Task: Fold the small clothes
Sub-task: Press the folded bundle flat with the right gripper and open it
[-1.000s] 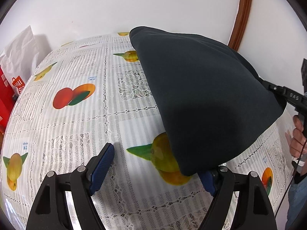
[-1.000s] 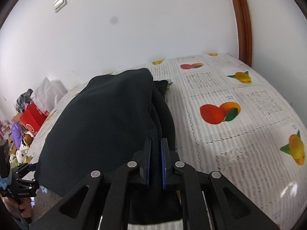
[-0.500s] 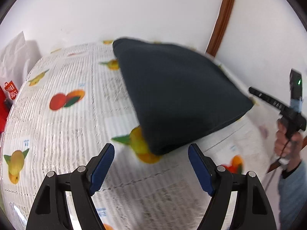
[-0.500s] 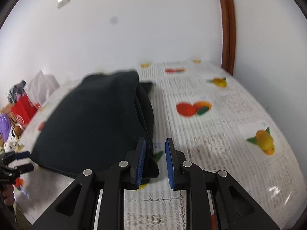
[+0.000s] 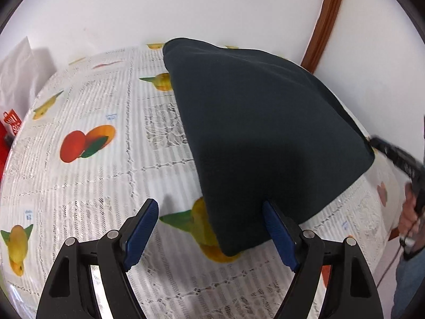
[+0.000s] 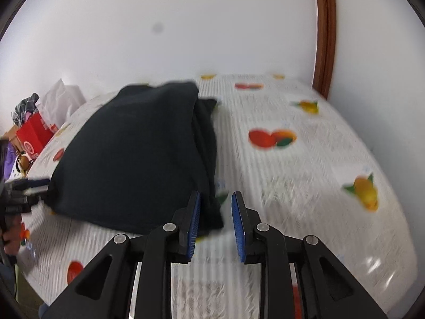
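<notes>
Both wrist cams are sitting low over the tablecloth [image 5: 87,186], looking forward between their own fingers toward the white wall. They're facing in from opposite sides, each catching the other gripper at frame edge. Both are sharing the close-up dark garment [image 5: 265,133] [image 6: 138,154].

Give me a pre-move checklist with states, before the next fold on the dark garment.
1. Left gripper open: ok, jaws wide, the near corner of the dark garment between them.
2. Right gripper released: ok, jaws apart, cloth edge by the left pad, not clamped.
3. Garment flat on the tablecloth: ok.
4. Edges aligned: not ok, lower layers stick out on the right side in the right wrist view.
5. Far edge position: cannot tell.
</notes>
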